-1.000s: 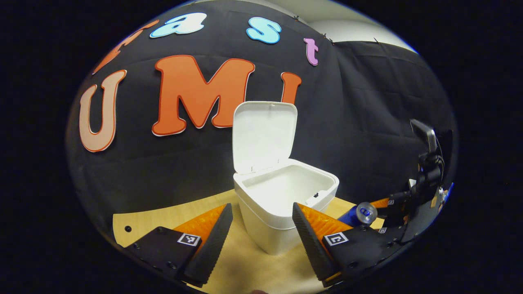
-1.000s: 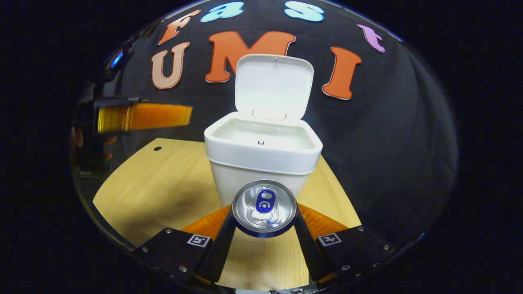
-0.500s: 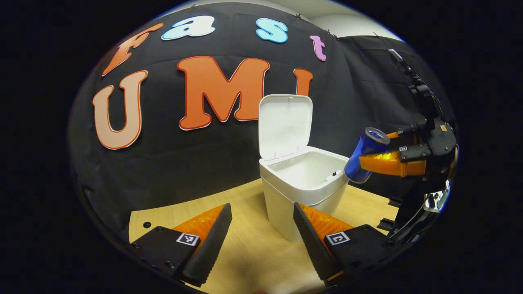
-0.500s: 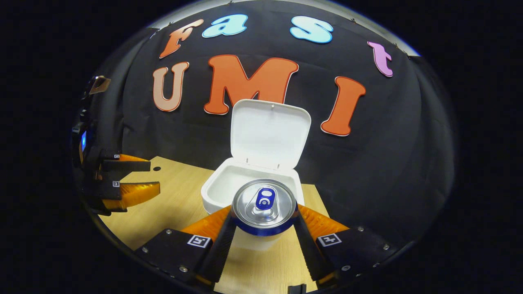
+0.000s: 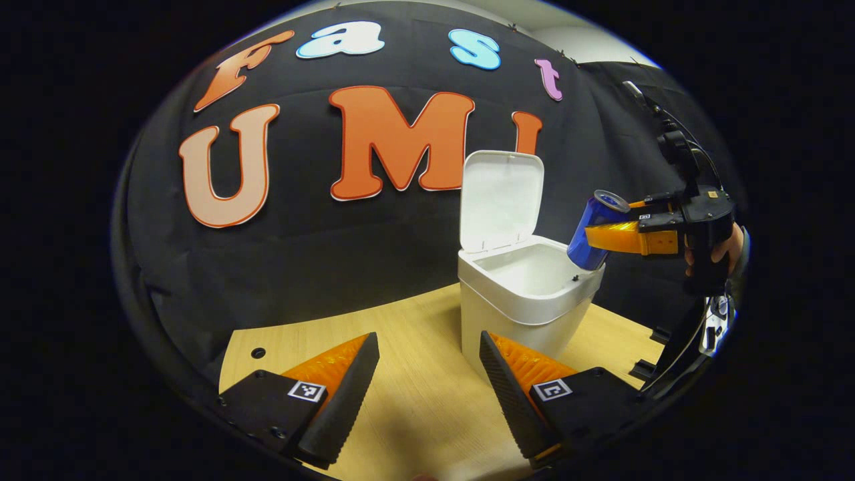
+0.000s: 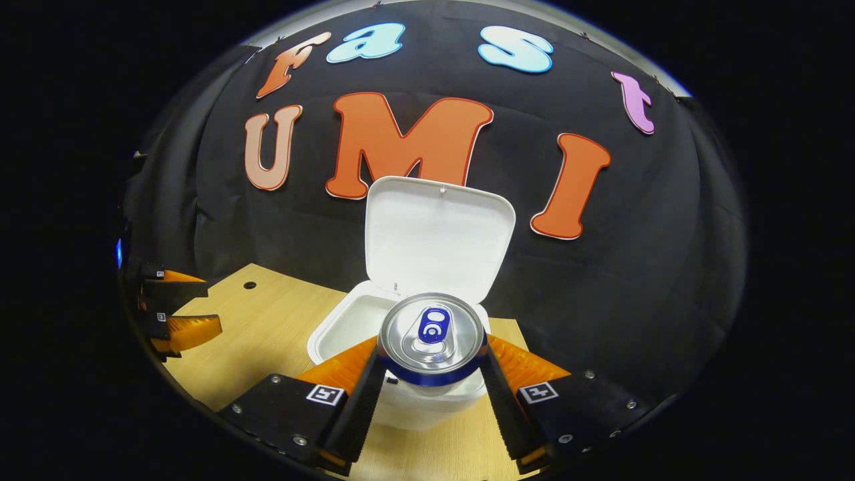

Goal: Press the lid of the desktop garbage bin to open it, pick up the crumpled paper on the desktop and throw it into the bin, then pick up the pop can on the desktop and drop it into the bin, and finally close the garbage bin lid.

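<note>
The pop can (image 6: 432, 339), clamped between the fingers of the right gripper (image 6: 432, 394), has been lifted off the wooden desktop (image 5: 414, 394) and carried from in front of the garbage bin (image 5: 528, 294) to above its open front rim. In the left gripper view the can is now seen tilted at the bin's near edge, apparently just clear of it. The left gripper (image 5: 427, 394), jaws spread and empty, has been drawn back and to the left, so the bin is seen farther off.

Light wood tabletop (image 5: 414, 401), small round hole (image 5: 258, 352) near corner.
</note>
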